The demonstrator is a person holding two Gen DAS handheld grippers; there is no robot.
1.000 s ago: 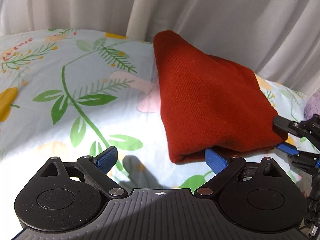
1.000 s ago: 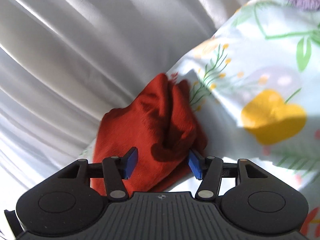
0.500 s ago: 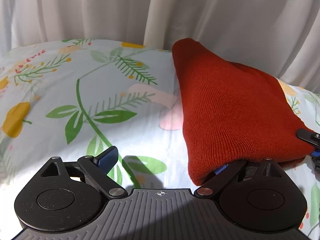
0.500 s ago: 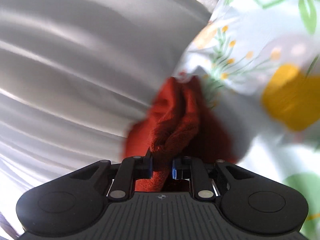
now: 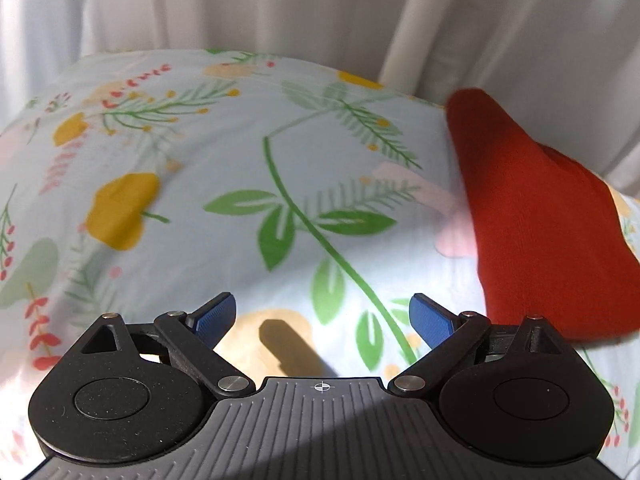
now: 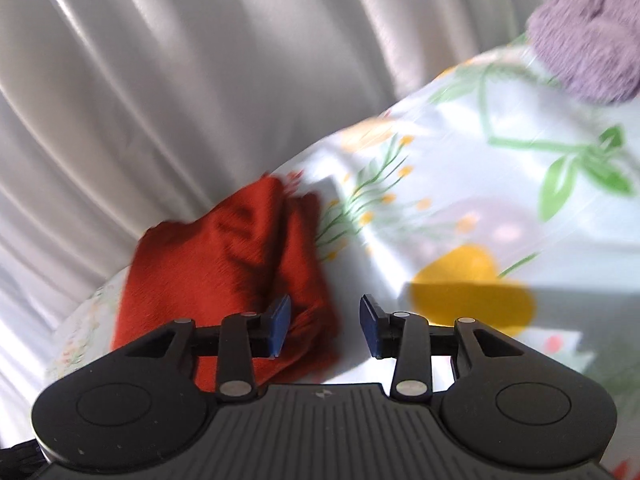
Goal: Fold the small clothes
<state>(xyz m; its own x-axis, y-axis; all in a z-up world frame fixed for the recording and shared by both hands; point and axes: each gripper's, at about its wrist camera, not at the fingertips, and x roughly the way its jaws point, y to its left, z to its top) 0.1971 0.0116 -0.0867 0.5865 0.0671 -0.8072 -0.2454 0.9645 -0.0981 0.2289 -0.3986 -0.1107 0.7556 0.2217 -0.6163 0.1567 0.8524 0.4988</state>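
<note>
The left hand-held gripper (image 5: 322,318) hung released over the floral sheet (image 5: 240,200), its blue pads (image 5: 214,314) spread wide with only printed leaves and a stem between them. The red knit (image 5: 536,220) lay folded on the sheet at about 3 o'clock from that gripper, a long tapering wedge with its narrow end toward the curtain (image 5: 280,4) at 12 o'clock. Its near, broad edge sat just beside the gripper's right finger linkage, and whether they touched I could not tell. A dark shadow of a finger fell on the sheet between the pads.

The right hand-held gripper (image 6: 325,326) was also released, jaws parted and holding nothing. In its view, the red knit (image 6: 224,264) lay at about 10 o'clock, creased and doubled, against the foot of the white curtain (image 6: 180,60). Its left pad (image 6: 280,322) overlapped the cloth's near edge in the picture, while the right pad stood over bare sheet (image 6: 480,200). This view was blurred, so the folds of the knit were hard to read. A fuzzy purple cloth (image 6: 588,40) lay on the sheet at about 2 o'clock, well apart from the red knit.
</note>
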